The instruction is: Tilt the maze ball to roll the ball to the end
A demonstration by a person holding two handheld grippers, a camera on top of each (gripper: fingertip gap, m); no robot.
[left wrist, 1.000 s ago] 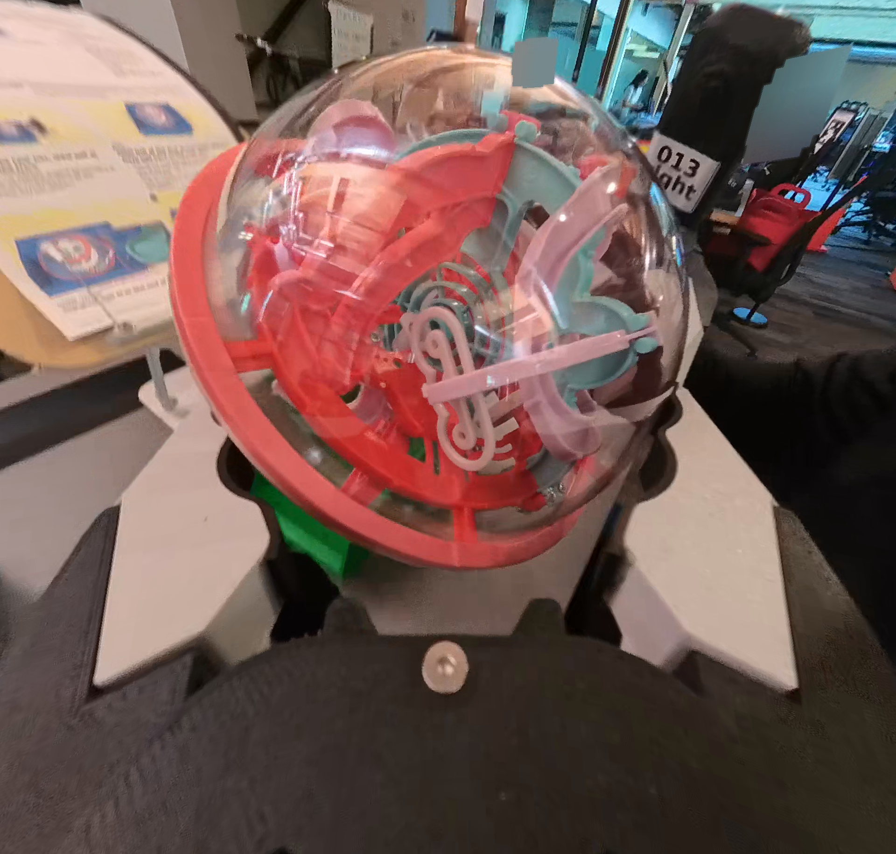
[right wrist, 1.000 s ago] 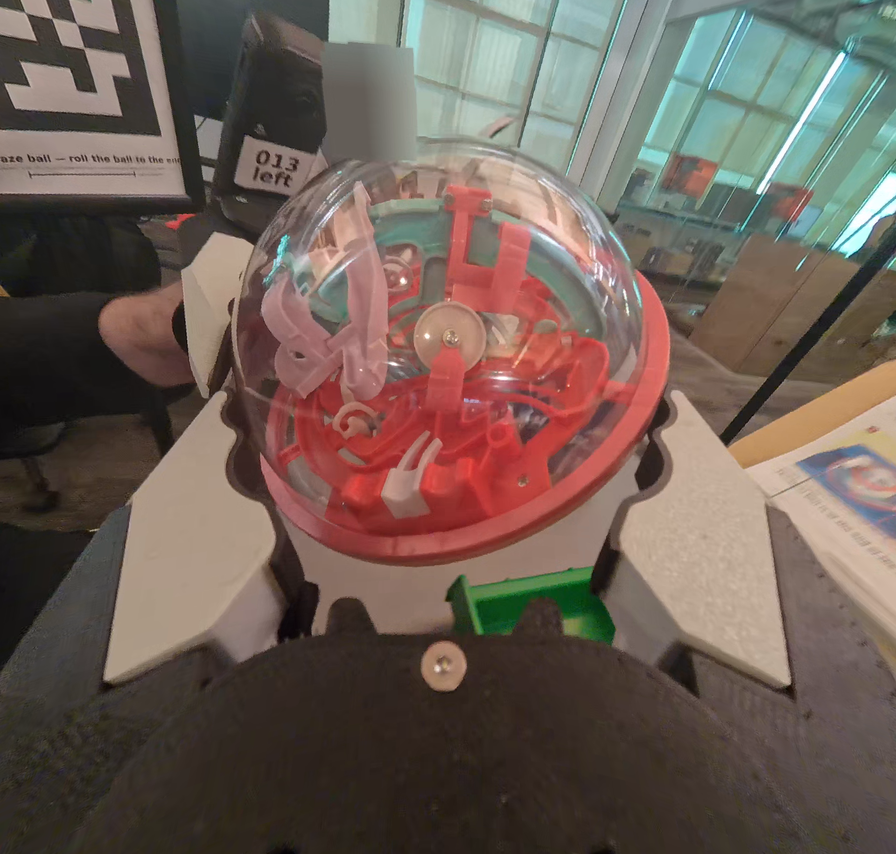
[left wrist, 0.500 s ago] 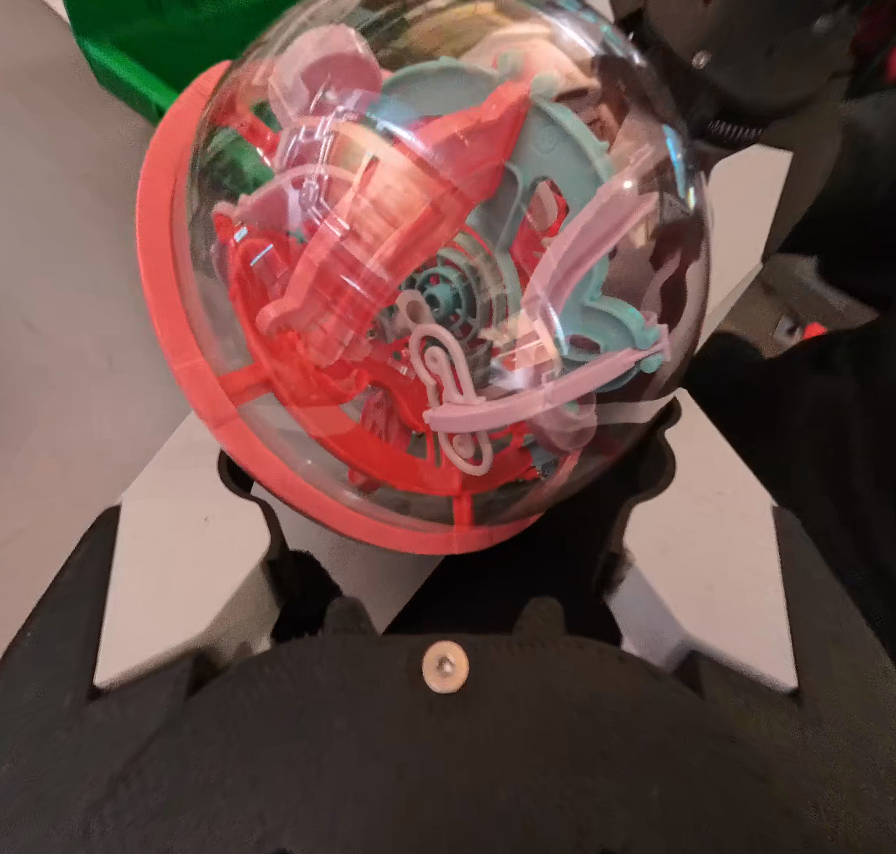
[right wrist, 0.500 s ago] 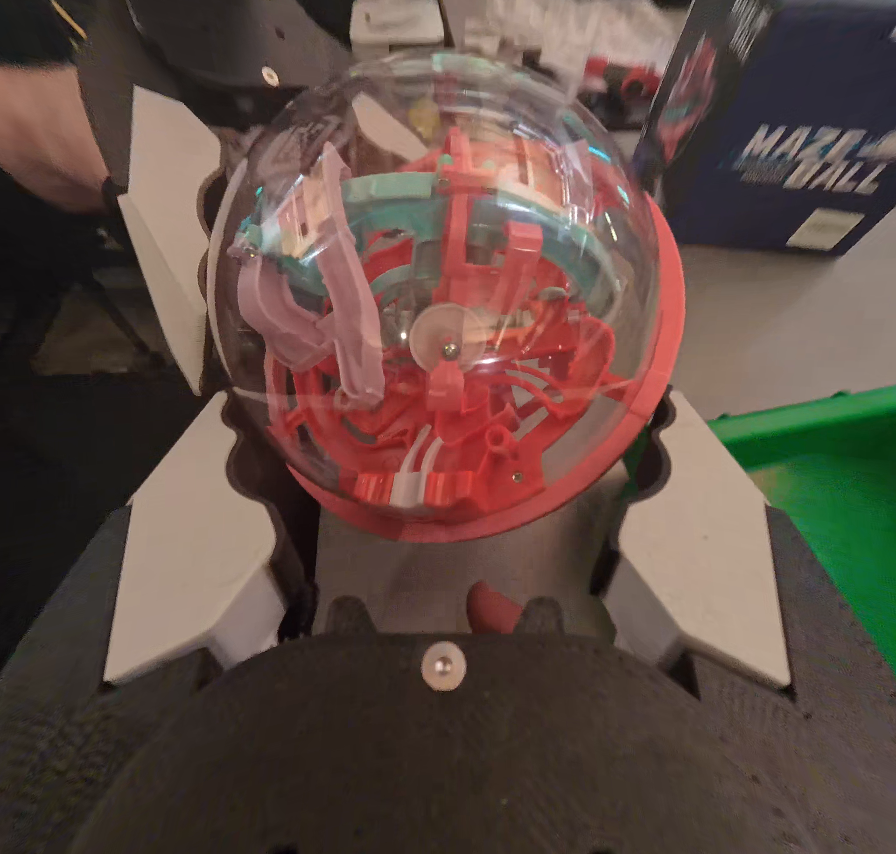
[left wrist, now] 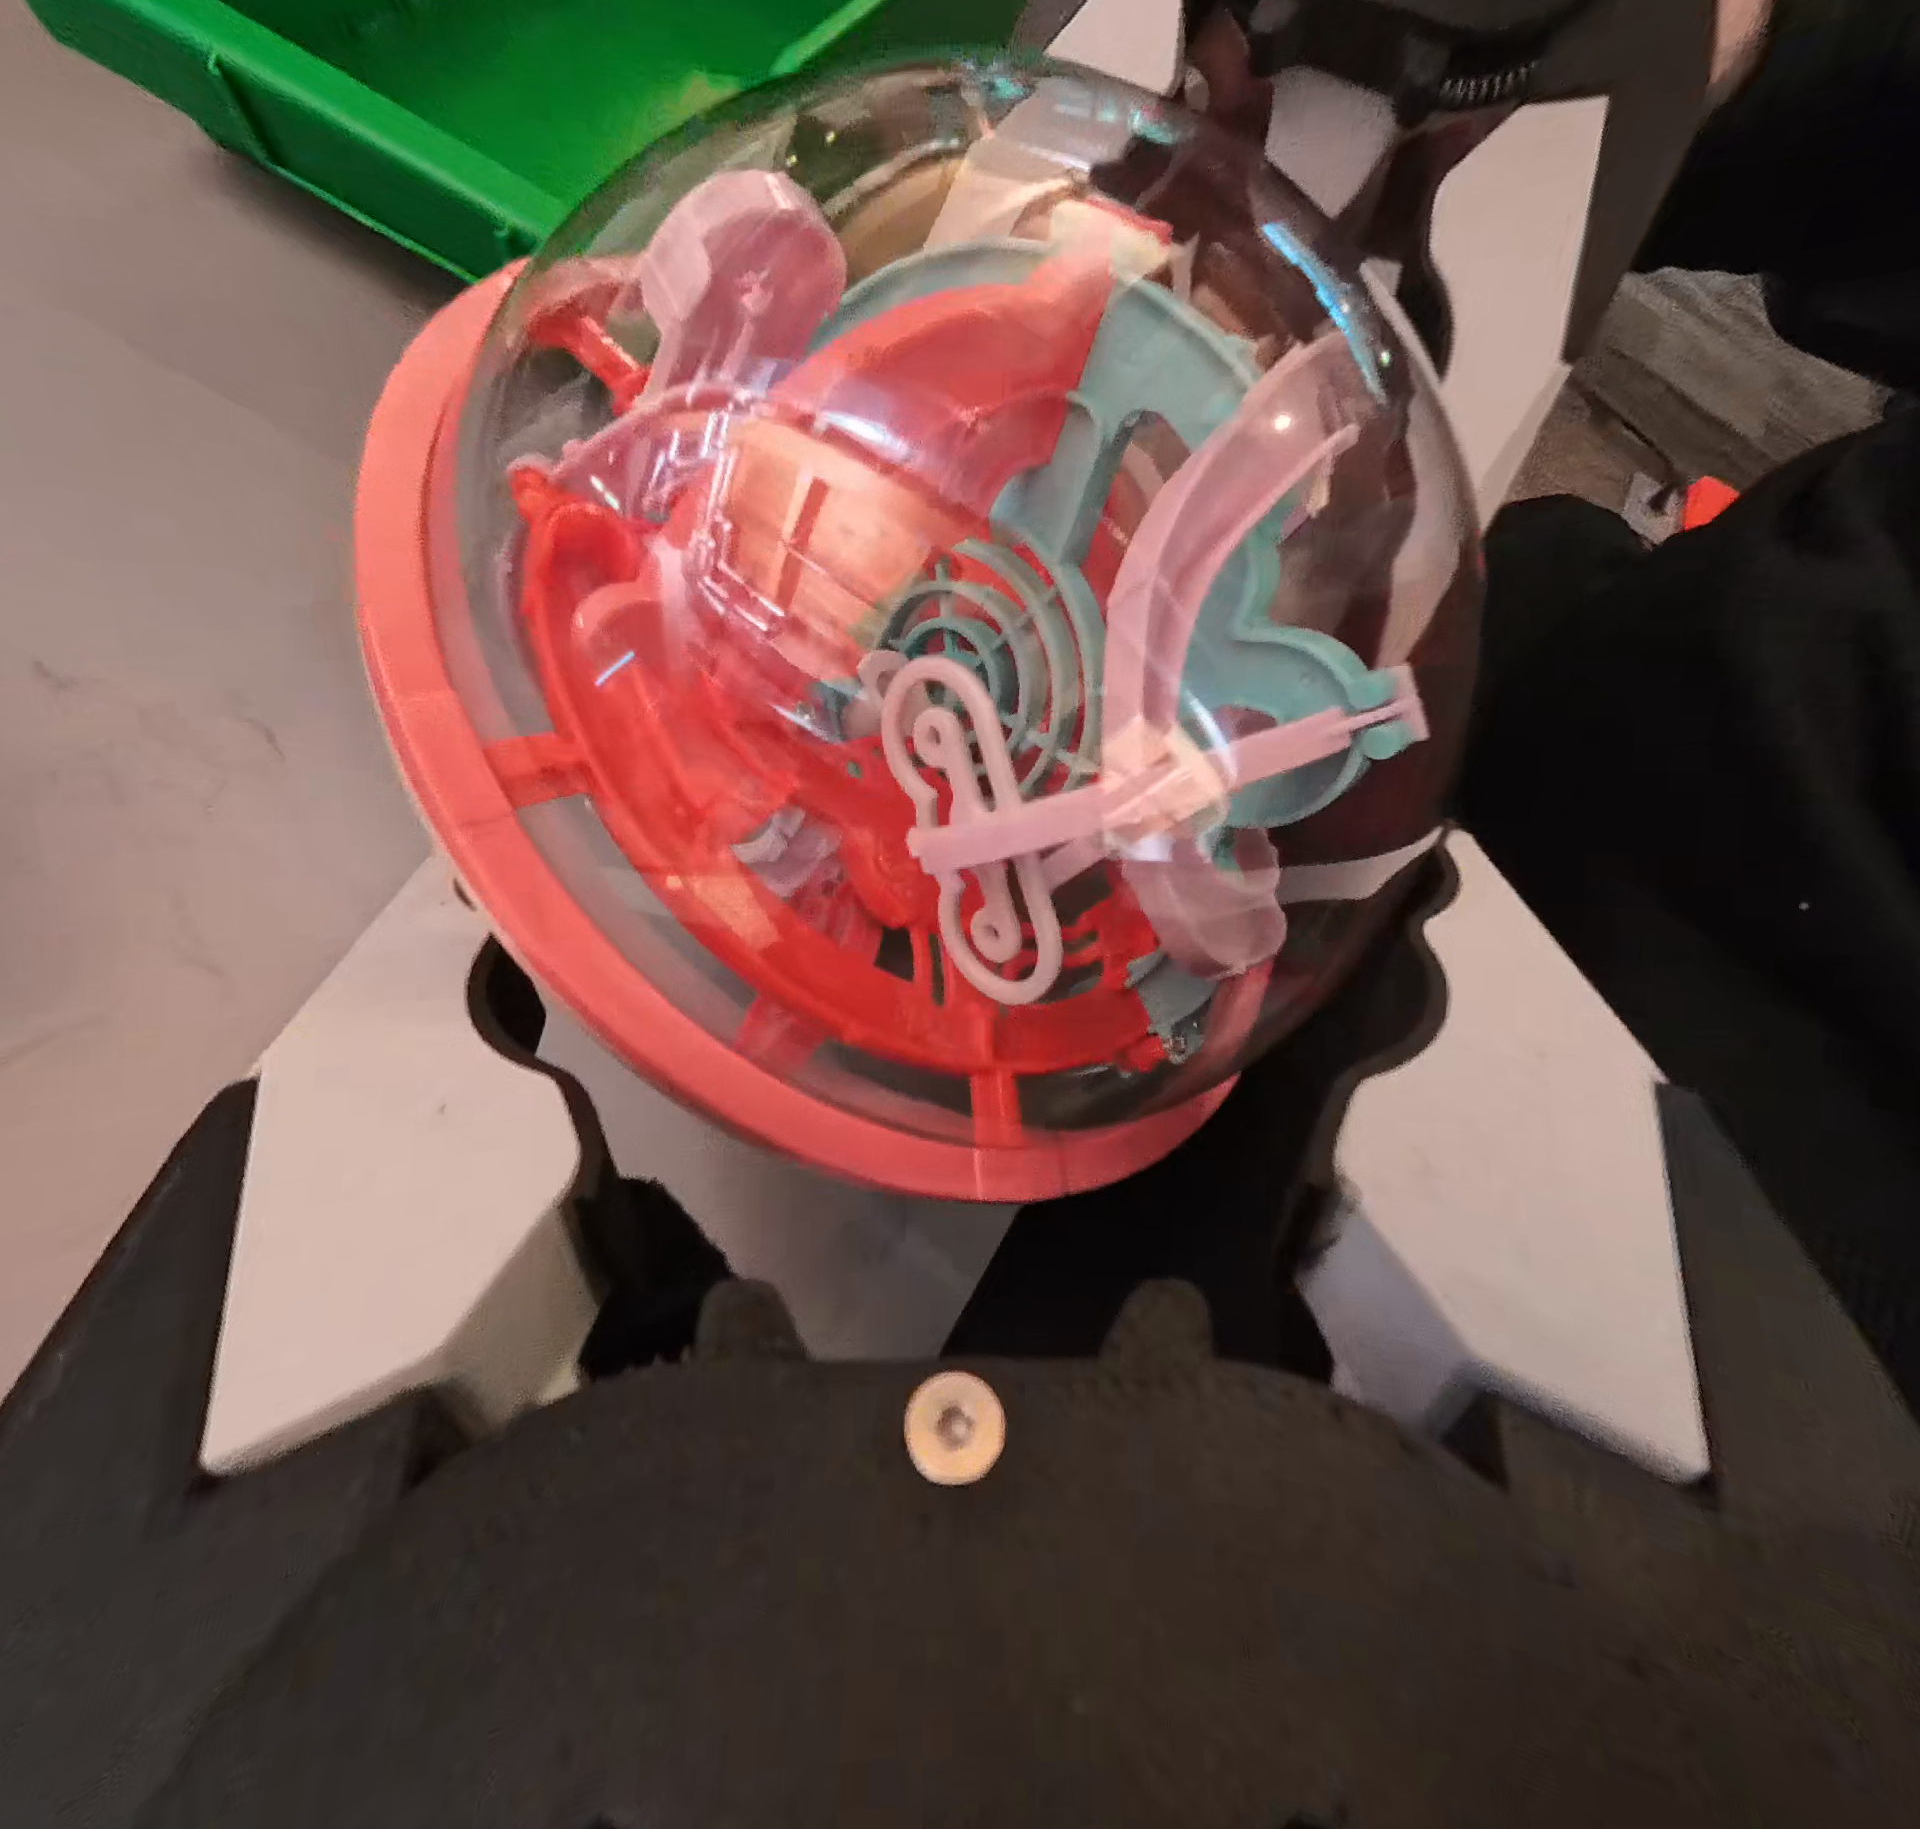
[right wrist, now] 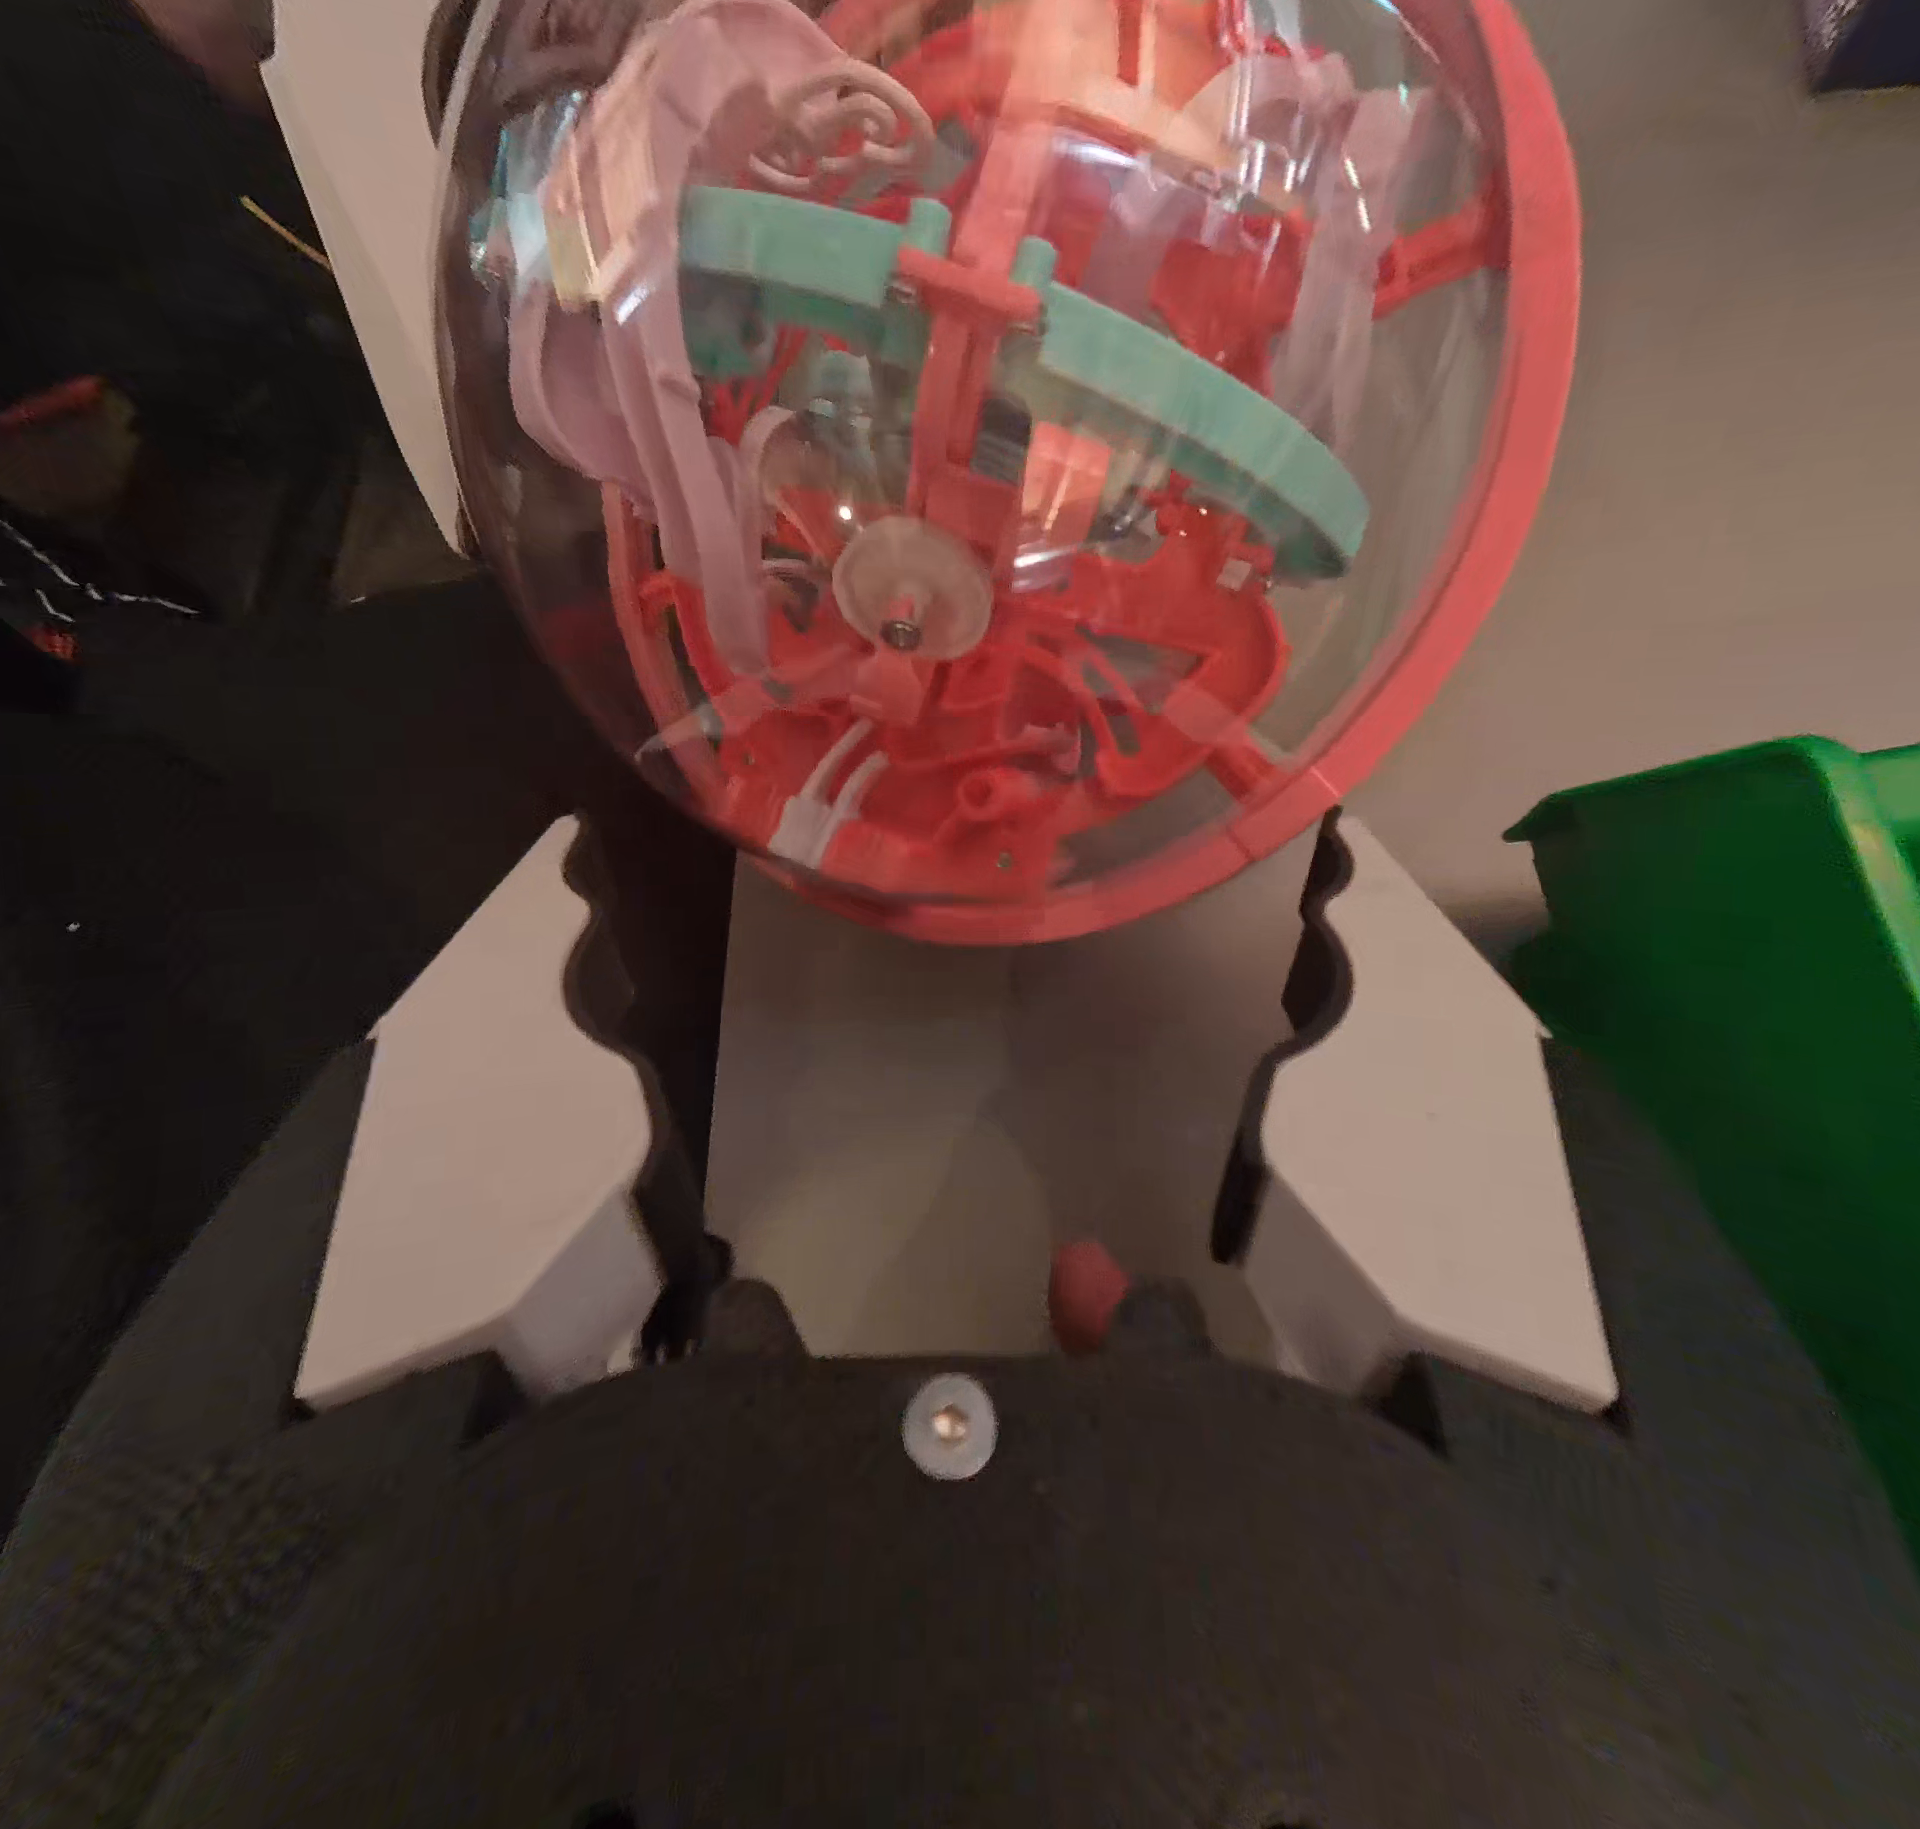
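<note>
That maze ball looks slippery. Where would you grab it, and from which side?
Hedged advice: take the maze ball by its clear domes, one tool on each opposite side, as the left tool and right tool seem to now. The red rim stays free between them, and the round shell settles between spread fingers.

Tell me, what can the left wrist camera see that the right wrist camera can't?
Only the left wrist view shows the other gripper, the right gripper, behind the maze ball, plus the teal spiral track inside.

Only the right wrist view shows the clear round hub with a small screw, a dark blue box at the top right corner, and a small red thing low between its fingers.

Both show the clear ball with its red ring, the green bin and the pale table.
</note>
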